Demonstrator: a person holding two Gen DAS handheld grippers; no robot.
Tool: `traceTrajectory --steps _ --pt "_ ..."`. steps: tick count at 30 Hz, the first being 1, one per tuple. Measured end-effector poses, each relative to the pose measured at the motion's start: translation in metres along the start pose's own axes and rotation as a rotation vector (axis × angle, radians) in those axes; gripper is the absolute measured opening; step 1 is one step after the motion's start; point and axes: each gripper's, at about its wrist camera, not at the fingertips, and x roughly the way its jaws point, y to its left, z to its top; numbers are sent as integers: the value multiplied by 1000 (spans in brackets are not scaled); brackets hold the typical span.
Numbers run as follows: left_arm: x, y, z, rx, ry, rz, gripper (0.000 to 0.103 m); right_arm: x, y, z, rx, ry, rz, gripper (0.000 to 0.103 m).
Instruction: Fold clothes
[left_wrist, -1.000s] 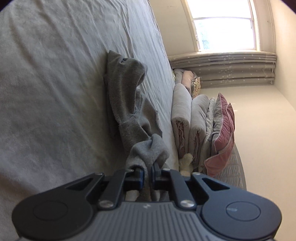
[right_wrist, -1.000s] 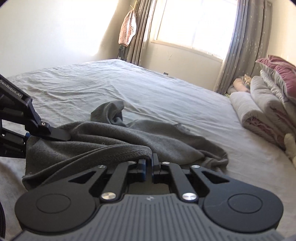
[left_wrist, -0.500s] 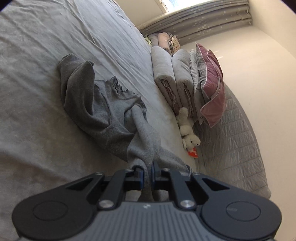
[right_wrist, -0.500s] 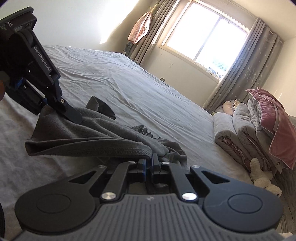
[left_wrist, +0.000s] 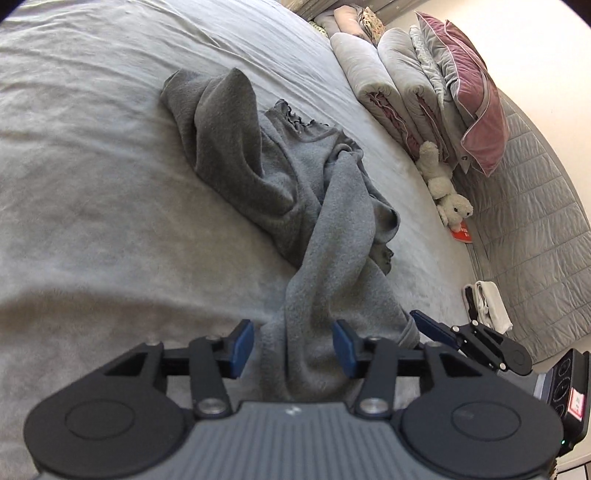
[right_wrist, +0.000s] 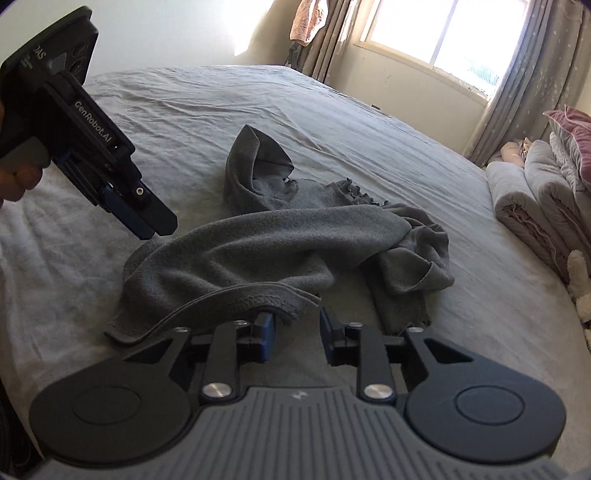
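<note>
— Where is the garment?

— The grey fleece garment (right_wrist: 295, 243) lies crumpled on the bed (right_wrist: 184, 110), about the middle of my right wrist view. One long band of it runs from the centre of that frame down toward the lower left, and its hemmed edge sits right at the lower centre. A peaked fold stands up at the upper centre, with a frilled edge just to the right of it.

— And your left hand-held gripper?

— My left hand-held gripper (left_wrist: 293, 347) has its blue pads (left_wrist: 242, 345) spread apart. A strip of the garment (left_wrist: 325, 258) runs down between them at the bottom centre of the left wrist view; whether it touches either pad I cannot tell. In the right wrist view the same left hand-held gripper (right_wrist: 151, 225) hangs at the left of the frame, tips just above the garment's end.

— Your right one?

— My right hand-held gripper (right_wrist: 297, 325) is also spread wide. The hem drapes over the left pad (right_wrist: 267, 332); the right pad is bare, with sheet showing in the gap. In the left wrist view its tip (left_wrist: 434, 330) shows at the lower right, beside the cloth.

— What else is on the bed?

— Rolled quilts (left_wrist: 373, 70) and a pink pillow (left_wrist: 480, 110) at the upper right of the left wrist view, a plush toy (left_wrist: 448, 195) below them.
</note>
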Motion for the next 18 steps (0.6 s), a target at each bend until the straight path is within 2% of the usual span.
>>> traceTrajectory --steps 2,6,8,12,16,18 --pt "5 2 5 -19 -23 -7 61 1 -10 -2 41 1 3 39" --pt "20 9 20 -110 -79 -10 61 3 -35 -5 135 5 3 43" --pt "28 11 27 -151 -114 -3 61 8 -49 -6 192 21 32 43" --pt "43 11 39 -197 -166 63 61 17 -77 -8 304 15 19 44" --pt "56 6 47 -213 -203 131 56 31 -107 -9 452 -3 18 46" --pt "59 2 50 -197 -217 180 43 43 -121 -10 529 -6 14 46"
